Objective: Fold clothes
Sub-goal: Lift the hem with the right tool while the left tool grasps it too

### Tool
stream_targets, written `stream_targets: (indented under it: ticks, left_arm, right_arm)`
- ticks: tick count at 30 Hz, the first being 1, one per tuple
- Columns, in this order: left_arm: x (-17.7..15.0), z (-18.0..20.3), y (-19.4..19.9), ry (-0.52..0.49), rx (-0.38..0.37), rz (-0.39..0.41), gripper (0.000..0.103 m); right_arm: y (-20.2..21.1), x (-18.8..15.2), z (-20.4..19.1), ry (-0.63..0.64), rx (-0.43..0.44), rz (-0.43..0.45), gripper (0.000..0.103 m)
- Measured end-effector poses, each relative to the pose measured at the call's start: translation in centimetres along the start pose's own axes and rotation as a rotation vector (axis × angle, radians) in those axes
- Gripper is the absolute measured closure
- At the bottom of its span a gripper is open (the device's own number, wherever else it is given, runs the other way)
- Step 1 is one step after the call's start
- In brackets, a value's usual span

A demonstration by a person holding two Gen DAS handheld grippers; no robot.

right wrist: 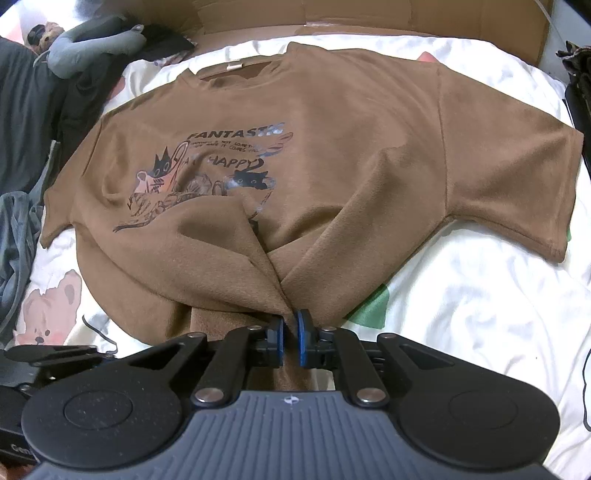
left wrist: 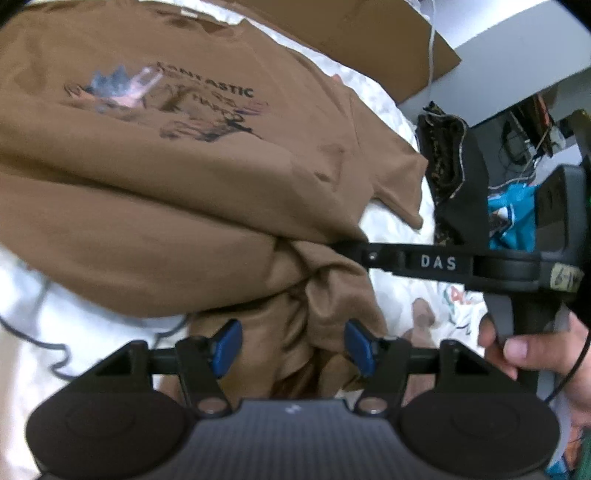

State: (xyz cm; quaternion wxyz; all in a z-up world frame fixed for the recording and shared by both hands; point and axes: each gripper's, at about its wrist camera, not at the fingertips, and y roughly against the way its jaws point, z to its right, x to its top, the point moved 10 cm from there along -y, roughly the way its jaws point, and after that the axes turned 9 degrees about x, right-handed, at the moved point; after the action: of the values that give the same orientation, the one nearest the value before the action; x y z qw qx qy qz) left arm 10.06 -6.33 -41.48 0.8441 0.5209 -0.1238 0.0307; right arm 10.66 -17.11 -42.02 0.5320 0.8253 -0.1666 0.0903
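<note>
White bedding (right wrist: 480, 295) with cartoon prints is the work surface. Bunched hem fabric is pinched tight by the right gripper (right wrist: 290, 328), while the left gripper (left wrist: 291, 343) is held wide over it. Otherwise the brown T-shirt (right wrist: 332, 147) is spread face-up, sleeves out, so folding looks barely underway. No containers spotted except flat cardboard (right wrist: 369, 14) behind.

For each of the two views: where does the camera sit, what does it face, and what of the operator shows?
Left wrist: behind the open left gripper, over bunched hem of the brown T-shirt; the right gripper and a hand show.
Right wrist: behind the right gripper, shut on the hem, facing the collar; no hand visible.
Shared: the T-shirt on the white bedsheet.
</note>
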Motion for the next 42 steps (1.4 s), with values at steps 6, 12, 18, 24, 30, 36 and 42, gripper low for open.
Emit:
stream_targets:
  ticks: [6, 12, 18, 24, 30, 36, 42]
  left_arm:
    - [0.9, 0.5, -1.0, 0.066, -0.023, -0.005, 0.038]
    - [2.2, 0.7, -1.0, 0.139, -0.067, 0.005, 0.065]
    - [4.3, 1.0, -0.1, 0.147, -0.089, 0.034, 0.071]
    - [5.6, 2.0, 0.6, 0.141, -0.107, 0.045, 0.071]
    - [5.4, 0.8, 1.1, 0.191, -0.139, 0.039, 0.093]
    - [4.9, -1.5, 4.3, 0.229, -0.173, 0.074, 0.098]
    - [3.9, -5.6, 10.5, 0.236, -0.108, 0.142, 0.099]
  right_arm:
    - [1.4, -0.3, 1.1, -0.059, 0.032, 0.015, 0.065]
    - [3.5, -1.1, 1.7, -0.089, 0.032, 0.055, 0.064]
    - [5.8, -2.2, 1.0, -0.023, 0.024, 0.105, 0.064]
    - [5.8, -2.5, -1.5, 0.069, 0.05, 0.102, 0.064]
    - [4.8, -2.9, -2.3, 0.092, 0.054, 0.075, 0.064]
    - [4.9, -3.3, -3.0, 0.103, 0.087, 0.059, 0.064]
    - [5.3, -4.1, -3.3, 0.094, 0.101, 0.046, 0.063]
